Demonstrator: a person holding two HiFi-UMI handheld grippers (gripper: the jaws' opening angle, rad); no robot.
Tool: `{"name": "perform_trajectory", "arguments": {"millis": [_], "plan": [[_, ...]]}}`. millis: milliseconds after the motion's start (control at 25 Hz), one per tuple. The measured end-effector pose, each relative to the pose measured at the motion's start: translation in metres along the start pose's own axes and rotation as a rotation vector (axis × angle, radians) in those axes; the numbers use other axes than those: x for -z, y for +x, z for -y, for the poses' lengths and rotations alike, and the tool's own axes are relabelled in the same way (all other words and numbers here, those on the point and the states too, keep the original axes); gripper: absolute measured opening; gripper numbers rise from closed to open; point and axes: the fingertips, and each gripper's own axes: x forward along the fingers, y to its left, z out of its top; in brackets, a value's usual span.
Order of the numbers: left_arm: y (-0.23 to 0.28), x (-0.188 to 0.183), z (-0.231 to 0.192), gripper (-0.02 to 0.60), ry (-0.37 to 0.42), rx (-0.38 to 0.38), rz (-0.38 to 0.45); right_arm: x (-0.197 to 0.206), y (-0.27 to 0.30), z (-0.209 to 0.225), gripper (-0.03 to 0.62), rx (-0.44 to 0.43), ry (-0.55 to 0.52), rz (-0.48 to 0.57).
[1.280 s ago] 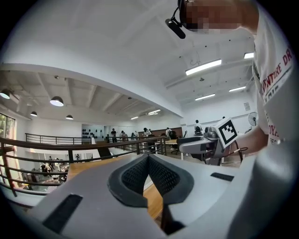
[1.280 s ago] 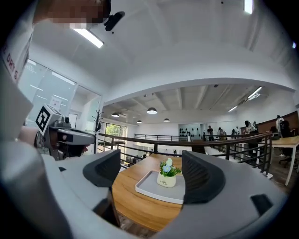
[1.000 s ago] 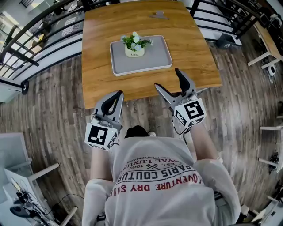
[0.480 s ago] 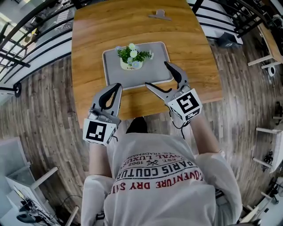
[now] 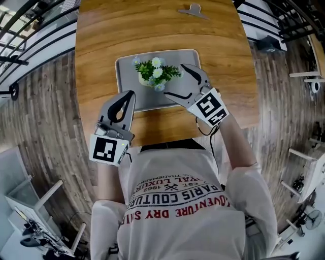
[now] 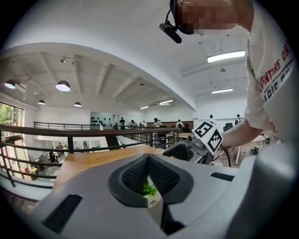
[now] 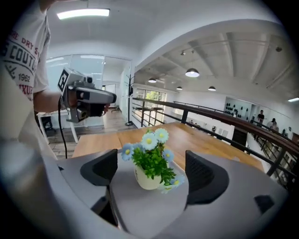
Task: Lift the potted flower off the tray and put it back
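Starting with the right claw point(image 5: 173, 81): jaws wide apart, just been opening further, gripping nothing. Can see the flower point(image 5: 155, 73) standing in the gap between the two pads in the right gripper view, clear of both, so no contact there. From the head view, looks like one jaw reaching past the leaves on the right and the other ending just below the pot.

Moving to the left claw point(image 5: 131, 94): tips together, nothing clamped, just a peek of the pot and some green through the hole behind the tips. Hovers over the near left part of the tray point(image 5: 124, 63), pointing up the counter point(image 5: 152, 28).

As for the flower itself: small cream pot, green leaves, white and pale blue blooms, upright on the grey tray, in its far half and about mid-width. Tray flat on the wooden counter, roughly centred.

Also spotting a small grey clip-like thing point(image 5: 193, 10) near the far edge, well apart from the tray. Beyond that, railing point(image 6: 71, 142) around the counter and plank floor point(image 5: 45, 117) below.
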Motion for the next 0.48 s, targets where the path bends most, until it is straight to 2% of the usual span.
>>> {"name": "perform_trajectory", "arguments": {"millis": [200, 480], "plan": [[0.011, 0.014, -0.009, 0.012, -0.056, -0.095, -0.046, 0.032, 0.03, 0.007, 0.446, -0.134, -0.063, -0.106], [0.024, 0.028, -0.019, 0.012, -0.12, -0.227, -0.06, 0.06, 0.069, 0.004, 0.449, -0.267, -0.099, -0.158]]}}
